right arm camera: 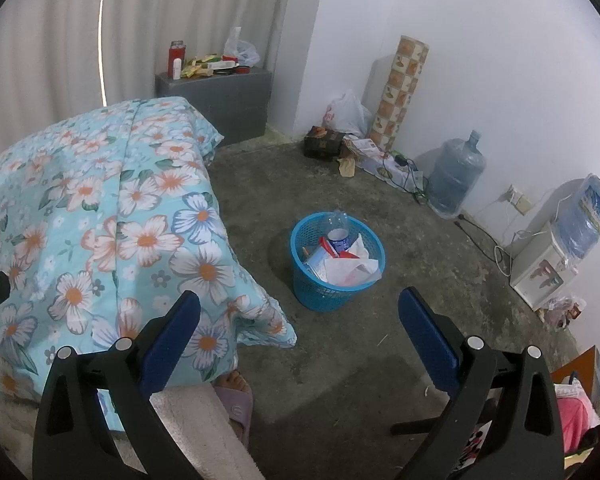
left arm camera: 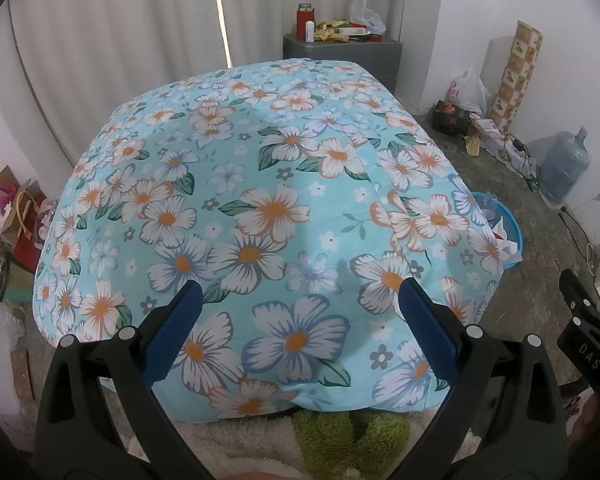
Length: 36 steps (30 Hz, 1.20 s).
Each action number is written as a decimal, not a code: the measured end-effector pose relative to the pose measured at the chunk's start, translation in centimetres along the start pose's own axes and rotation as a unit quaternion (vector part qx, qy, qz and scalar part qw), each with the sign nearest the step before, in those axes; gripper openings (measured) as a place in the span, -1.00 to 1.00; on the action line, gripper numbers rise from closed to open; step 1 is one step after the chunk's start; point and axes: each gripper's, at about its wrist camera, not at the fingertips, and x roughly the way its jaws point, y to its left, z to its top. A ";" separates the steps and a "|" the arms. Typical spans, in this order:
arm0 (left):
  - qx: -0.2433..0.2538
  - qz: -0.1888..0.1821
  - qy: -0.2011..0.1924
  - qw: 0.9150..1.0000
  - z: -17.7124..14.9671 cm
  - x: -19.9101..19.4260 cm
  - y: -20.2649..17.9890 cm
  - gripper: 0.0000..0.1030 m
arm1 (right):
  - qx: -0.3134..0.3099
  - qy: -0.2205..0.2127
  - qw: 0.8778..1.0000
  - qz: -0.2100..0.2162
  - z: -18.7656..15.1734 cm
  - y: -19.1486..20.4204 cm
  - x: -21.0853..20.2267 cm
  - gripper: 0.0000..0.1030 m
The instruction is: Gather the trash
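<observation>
A blue plastic basket (right arm camera: 337, 276) stands on the concrete floor beside the bed. It holds a clear plastic bottle (right arm camera: 337, 227), crumpled white paper (right arm camera: 350, 266) and other wrappers. Its rim also peeks out past the bed in the left wrist view (left arm camera: 510, 236). My right gripper (right arm camera: 300, 320) is open and empty, above the floor a little in front of the basket. My left gripper (left arm camera: 298, 312) is open and empty, above the flowered blue bedspread (left arm camera: 260, 208). The right gripper's black body shows at the right edge of the left wrist view (left arm camera: 588, 332).
A grey cabinet (right arm camera: 220, 96) with a red flask and packets stands at the back. A white bag (right arm camera: 346, 114), a box, a patterned roll and cables lie along the wall. A water jug (right arm camera: 454, 176) and a dispenser (right arm camera: 548, 264) stand at right. A slippered foot (right arm camera: 234, 394) is by the bed.
</observation>
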 end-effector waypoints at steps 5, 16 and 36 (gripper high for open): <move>0.000 0.000 0.000 1.000 0.0 0.0 0.1 0.83 | 0.000 0.000 1.000 0.000 0.0 0.0 0.0 0.87; 0.000 0.000 0.001 1.000 0.0 0.0 0.1 0.83 | 0.000 0.001 1.000 0.000 0.0 0.1 -0.1 0.87; -0.001 0.000 0.002 1.000 -0.1 0.1 0.2 0.83 | -0.003 0.002 1.000 -0.001 -0.1 0.4 -0.1 0.87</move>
